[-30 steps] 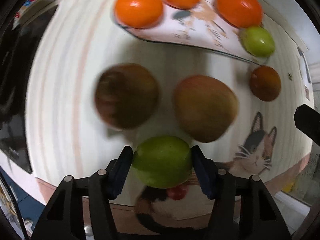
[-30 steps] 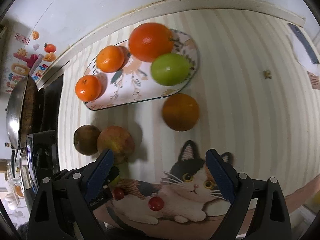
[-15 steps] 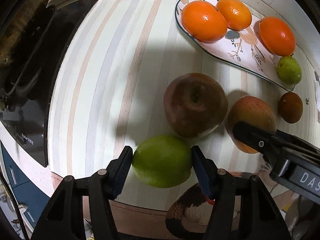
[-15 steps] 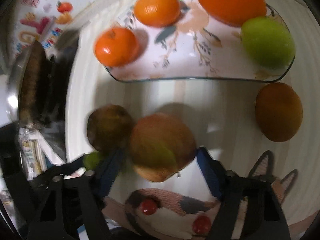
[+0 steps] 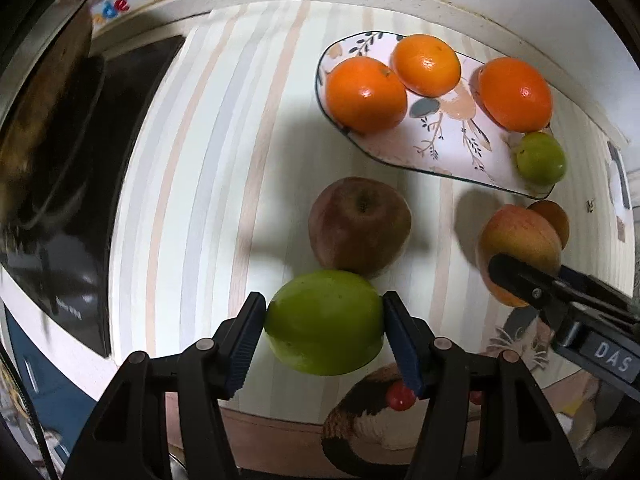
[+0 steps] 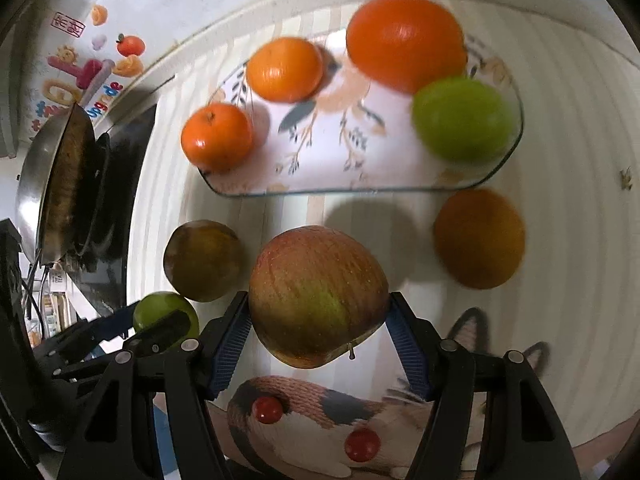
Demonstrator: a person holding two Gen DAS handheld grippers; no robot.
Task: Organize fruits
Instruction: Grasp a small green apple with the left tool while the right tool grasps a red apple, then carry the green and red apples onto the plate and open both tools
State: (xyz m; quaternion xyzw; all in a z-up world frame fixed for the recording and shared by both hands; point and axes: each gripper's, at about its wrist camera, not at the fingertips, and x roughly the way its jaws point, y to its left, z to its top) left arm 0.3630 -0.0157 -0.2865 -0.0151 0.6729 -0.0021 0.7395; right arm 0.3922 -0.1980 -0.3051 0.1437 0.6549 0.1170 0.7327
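My left gripper (image 5: 324, 326) is shut on a green apple (image 5: 324, 322), seen small in the right wrist view (image 6: 160, 314). My right gripper (image 6: 318, 320) is shut on a red-yellow apple (image 6: 318, 294), which shows at the right of the left wrist view (image 5: 518, 246). A dark red apple (image 5: 358, 224) lies on the striped cloth just beyond the green one. The floral plate (image 6: 328, 168) holds three oranges (image 6: 404, 42) and a small green fruit (image 6: 462, 120). A brownish orange fruit (image 6: 478, 238) lies on the cloth in front of the plate's right end.
A black stove (image 5: 80, 208) with a metal pan (image 6: 52, 184) stands at the left edge of the counter. A white wall with stickers (image 6: 76, 76) runs behind. A cat picture (image 6: 320, 412) marks the cloth's near edge.
My right gripper has closed in on the red-yellow apple and now grips it. My left gripper, still holding the green apple, has drawn back and left, so the plate looks farther away.
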